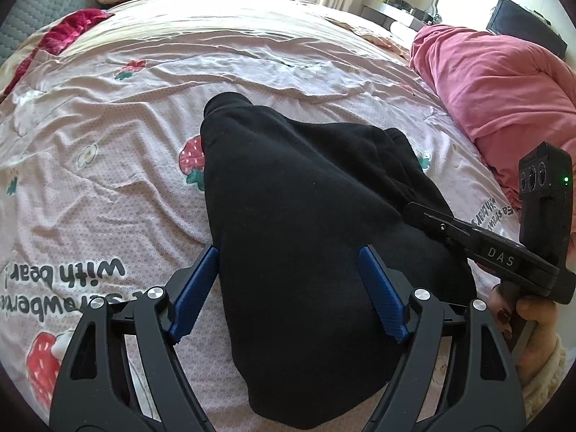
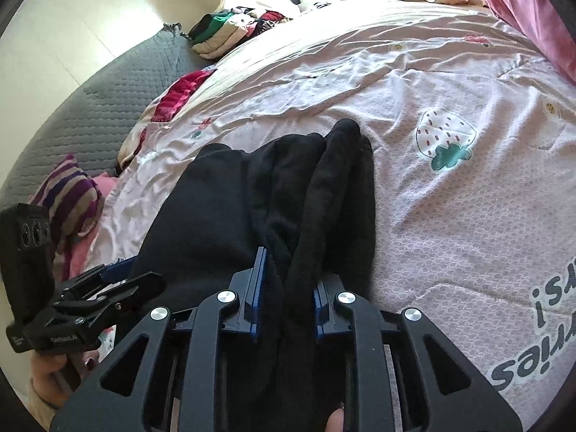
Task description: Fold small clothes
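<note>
Strawberry-print sheet [image 1: 108, 187] under black garment [image 1: 306, 223], pink quilt [image 1: 504, 86] beside.

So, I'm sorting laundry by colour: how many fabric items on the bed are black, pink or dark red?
Black: 1, the black garment
Pink: 1, the pink blanket
Dark red: 1, the red cloth
Total: 3
</note>
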